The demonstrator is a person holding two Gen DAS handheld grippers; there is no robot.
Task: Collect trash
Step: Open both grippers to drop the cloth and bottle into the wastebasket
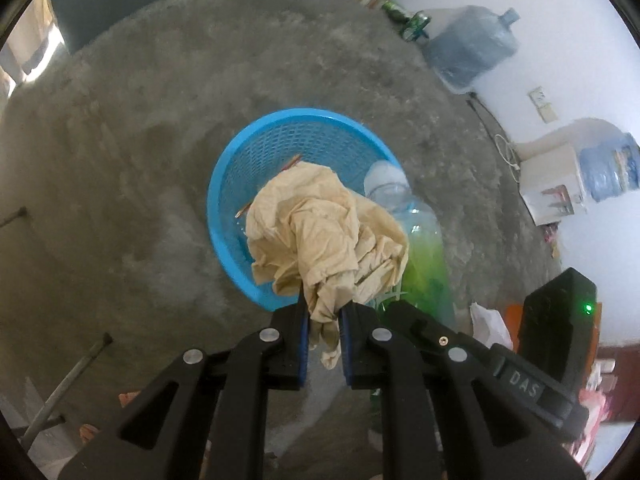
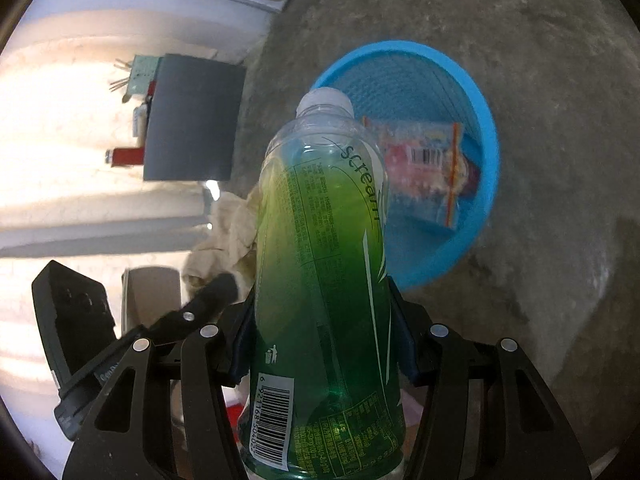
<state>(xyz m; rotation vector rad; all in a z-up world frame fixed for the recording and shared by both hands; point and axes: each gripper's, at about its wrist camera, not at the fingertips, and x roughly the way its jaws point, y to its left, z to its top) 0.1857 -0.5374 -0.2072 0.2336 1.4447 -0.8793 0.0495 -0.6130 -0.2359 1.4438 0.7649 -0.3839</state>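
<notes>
My left gripper (image 1: 323,312) is shut on a crumpled beige paper wad (image 1: 324,236) and holds it above the near rim of a round blue mesh basket (image 1: 256,148) on the concrete floor. My right gripper (image 2: 322,304) is shut on a green plastic bottle (image 2: 324,240) with a white cap, its neck pointing toward the basket (image 2: 486,128). The bottle (image 1: 420,236) also shows in the left wrist view, just right of the paper. A colourful snack wrapper (image 2: 428,160) lies inside the basket. The paper wad (image 2: 224,236) and the left gripper's fingers (image 2: 216,292) show left of the bottle.
Two large water jugs (image 1: 472,48) (image 1: 608,164), a white box (image 1: 552,184) and green cans (image 1: 416,24) stand along the white wall. A dark panel (image 2: 192,120) leans at the wall. Loose bags (image 1: 488,324) lie at the right. Metal rods (image 1: 72,372) lie on the floor at the left.
</notes>
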